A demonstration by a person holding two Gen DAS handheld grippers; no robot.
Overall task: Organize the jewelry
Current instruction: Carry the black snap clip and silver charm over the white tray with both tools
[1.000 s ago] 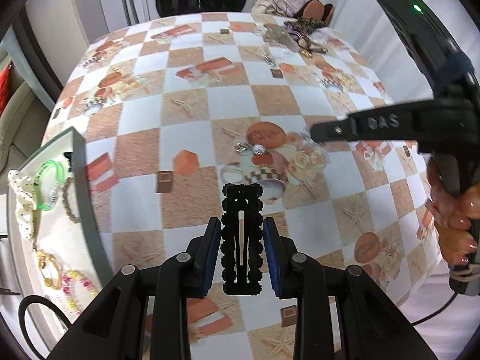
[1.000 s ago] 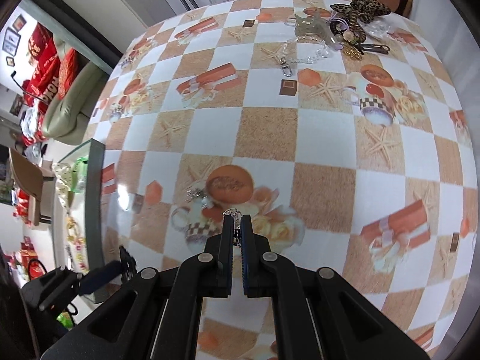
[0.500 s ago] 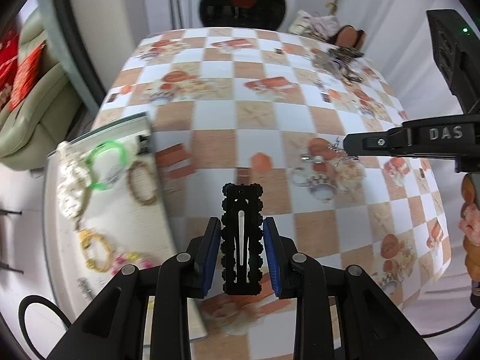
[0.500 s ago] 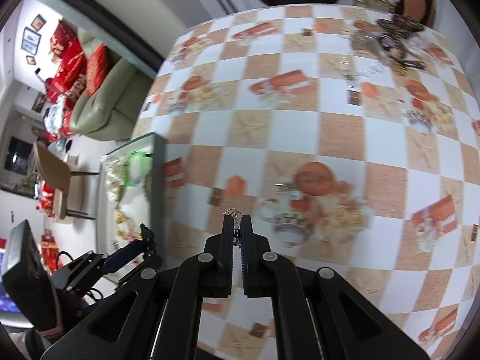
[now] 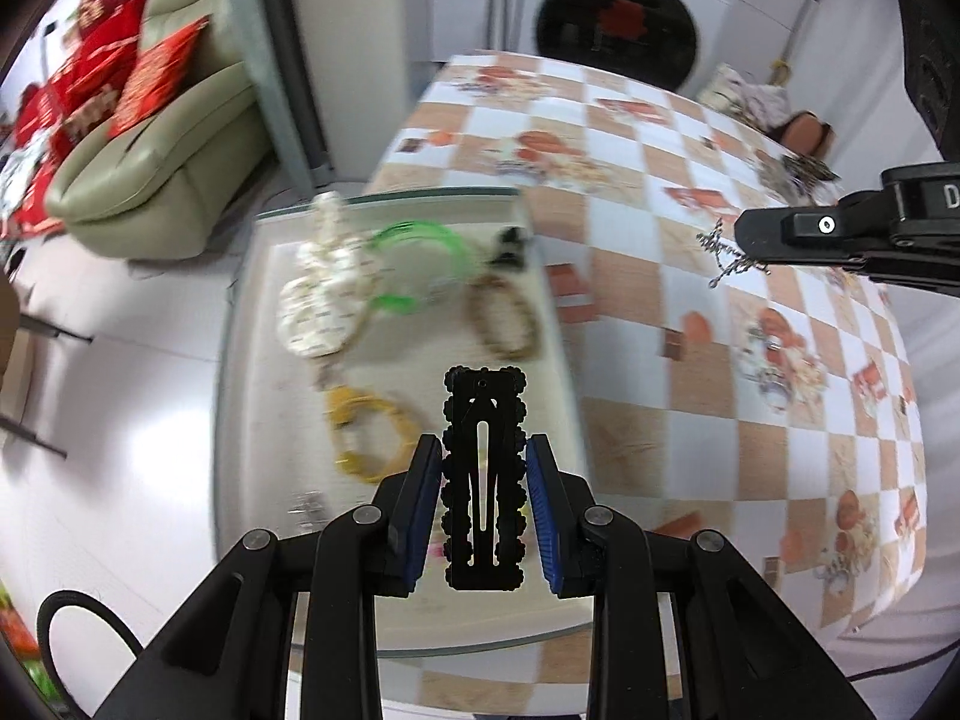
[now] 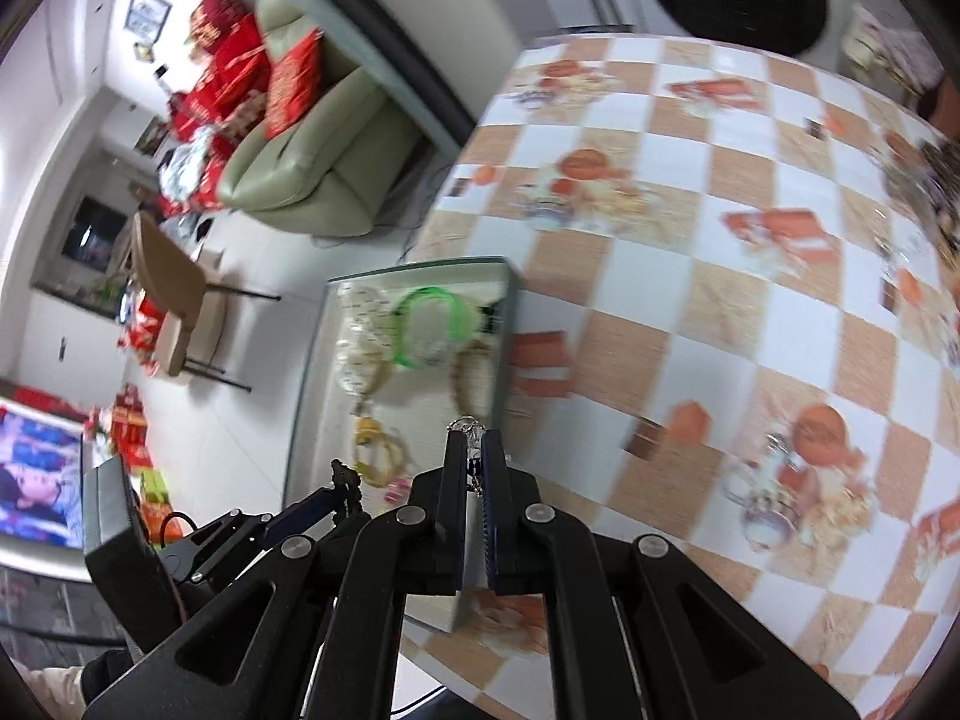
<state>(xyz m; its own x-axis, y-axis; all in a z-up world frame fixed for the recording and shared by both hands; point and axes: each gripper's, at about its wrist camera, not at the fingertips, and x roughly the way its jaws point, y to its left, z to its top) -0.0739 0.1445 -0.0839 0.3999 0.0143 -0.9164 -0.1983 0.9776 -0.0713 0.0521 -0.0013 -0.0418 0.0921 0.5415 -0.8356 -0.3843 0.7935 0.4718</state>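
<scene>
My left gripper is shut on a black scalloped hair clip, upright between the blue pads, and hangs over the near half of a white tray. The tray holds a green bangle, a white beaded piece, a brown bead bracelet and a yellow bracelet. My right gripper is shut on a small silver chain trinket just above the tray's right rim. From the left wrist view that trinket dangles from the right gripper.
The tray lies at the left edge of a checkered tablecloth. More jewellery is piled at the table's far right. Off the table lie white floor, a green sofa, a chair and a washing machine.
Both grippers have swung left from the middle of the table to over the tray, each keeping hold of its piece. The tray now fills the centre of both views.
</scene>
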